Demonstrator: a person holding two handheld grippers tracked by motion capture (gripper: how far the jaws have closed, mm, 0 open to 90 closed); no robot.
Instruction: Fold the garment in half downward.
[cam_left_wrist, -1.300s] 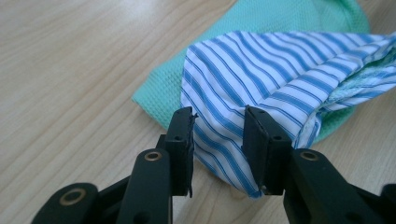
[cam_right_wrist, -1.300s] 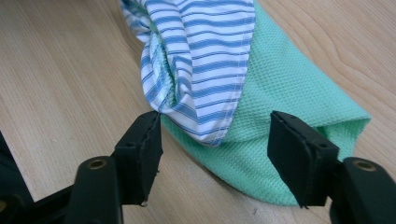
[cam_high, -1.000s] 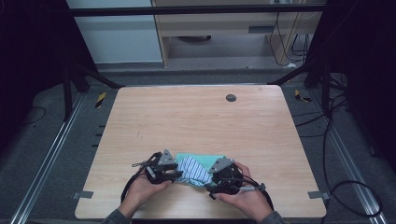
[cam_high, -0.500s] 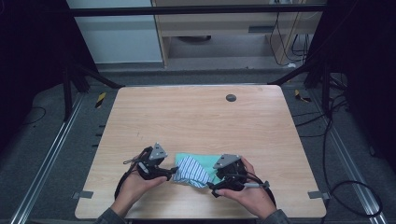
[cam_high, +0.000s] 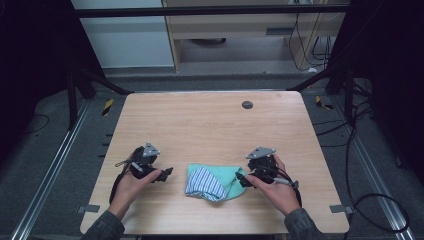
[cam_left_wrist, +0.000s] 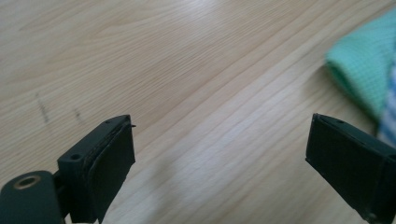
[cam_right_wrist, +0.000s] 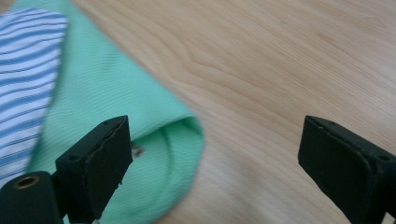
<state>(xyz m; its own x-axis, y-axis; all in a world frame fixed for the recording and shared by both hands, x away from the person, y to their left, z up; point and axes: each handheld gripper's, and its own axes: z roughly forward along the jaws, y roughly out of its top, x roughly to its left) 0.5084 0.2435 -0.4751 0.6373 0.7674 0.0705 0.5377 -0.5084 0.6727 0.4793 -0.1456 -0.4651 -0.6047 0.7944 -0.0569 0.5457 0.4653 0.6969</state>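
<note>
Dark curtains and black frame rails close in the room on both sides of the high view, with a grey floor, loose cables at the right edge and a pale cabinet across the top. At the centre stands a light wooden table (cam_high: 210, 130), bare apart from a small dark round mark (cam_high: 247, 105) near its far edge. Low in the frame, just right of centre, lies the folded cloth (cam_high: 212, 181): green fabric with a blue-and-white striped part on its lower left. Its long axis runs roughly left to right across the picture. The left gripper (cam_high: 168, 173) sits left of the cloth with a strip of bare wood between them. The right gripper (cam_high: 240, 178) sits at the cloth's right end, seemingly right at its edge, so the right hand (cam_high: 272, 187) looks the nearer one for any grasp.

From the left gripper view, both black jaws stand wide apart with nothing but wood grain between them. The cloth (cam_left_wrist: 369, 79) shows at the right edge of the frame, beyond the right-hand jaw, so it lies off to that side and not in the gap.

From the right gripper view, the jaws are likewise spread wide and hold nothing. The cloth (cam_right_wrist: 116, 102) fills the left part of the frame; its rounded green fold reaches into the gap from the left-hand jaw. The striped part sits in the upper left corner. I judge that a small shift toward the frame's left would centre that fold for closing.
</note>
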